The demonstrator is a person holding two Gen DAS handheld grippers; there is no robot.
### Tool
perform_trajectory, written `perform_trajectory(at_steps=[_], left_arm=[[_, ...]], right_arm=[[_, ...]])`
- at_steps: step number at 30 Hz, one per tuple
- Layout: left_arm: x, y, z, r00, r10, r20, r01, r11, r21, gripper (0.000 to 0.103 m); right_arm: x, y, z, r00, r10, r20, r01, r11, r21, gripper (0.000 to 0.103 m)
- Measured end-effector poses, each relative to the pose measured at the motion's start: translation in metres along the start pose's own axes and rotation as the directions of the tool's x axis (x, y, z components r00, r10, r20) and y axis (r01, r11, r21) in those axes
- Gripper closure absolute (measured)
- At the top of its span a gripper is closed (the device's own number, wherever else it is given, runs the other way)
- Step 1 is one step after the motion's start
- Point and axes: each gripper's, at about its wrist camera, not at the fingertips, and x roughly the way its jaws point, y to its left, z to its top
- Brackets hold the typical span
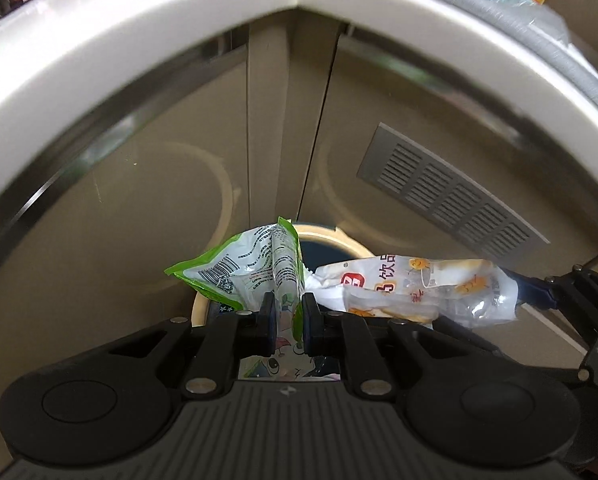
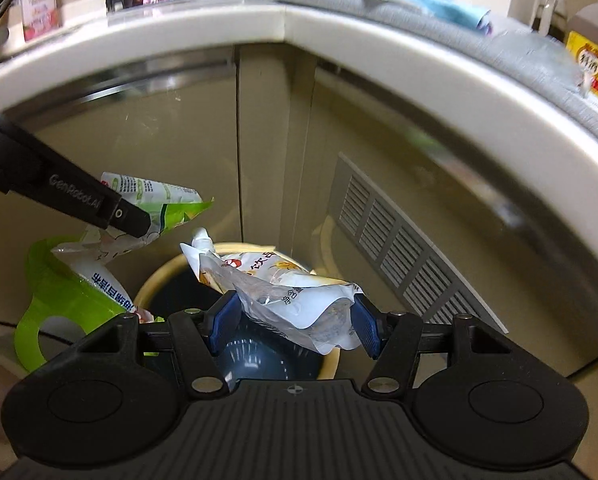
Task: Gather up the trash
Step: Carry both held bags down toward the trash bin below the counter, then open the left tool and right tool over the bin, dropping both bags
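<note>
**Both hand-held grippers carry wrappers above the bin**

We see the left hand-held gripper clamped tight on a green-and-white snack bag, its pads nearly together with the crumpled film pinched between them. From the right wrist view the same bag hangs from the left gripper's black finger, left of and slightly above the bin mouth.

The right hand-held gripper grips a white drink pouch with orange print; the blue pads press its two sides, jaws about half wide. In the left wrist view the pouch sticks out from the right side, just beside the green bag.

Under both wrappers sits a round trash bin with cream rim and dark blue inside. A green plastic piece lies left of the bin. Behind are beige cabinet doors with a grey vent grille, under the white table edge.
</note>
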Motion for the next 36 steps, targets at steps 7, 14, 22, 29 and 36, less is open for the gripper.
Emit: perform_trajectory(at_steps=[7,14,22,29,36], left_arm=[[0.029,-0.001,0.008,0.999,0.018,-0.043,-0.017,1.0,0.012,0.09],[0.054,-0.003,0.011,0.996,0.045,-0.08,-0.043,0.999,0.03,0.09],[0.064,-0.004,0.017,0.992,0.05,-0.112,-0.045,0.998,0.042,0.09],[0.06,-0.006,0.016,0.992,0.066,-0.106,-0.059,0.996,0.068,0.088],[0.032,-0.006,0.015,0.995,0.097,-0.032,-0.094,0.993,0.077,0.0]], right_arm=[[0.03,0.003,0.002,0.999,-0.012,-0.043,0.012,1.0,-0.014,0.04],[0.054,0.008,0.0,0.996,-0.019,-0.088,0.015,0.999,-0.045,0.04],[0.07,0.011,0.006,0.994,-0.027,-0.104,0.02,0.997,-0.073,0.039],[0.072,0.011,0.004,0.992,-0.028,-0.124,0.018,0.996,-0.082,0.037],[0.069,0.011,0.008,0.994,-0.028,-0.107,0.017,0.995,-0.099,0.017]])
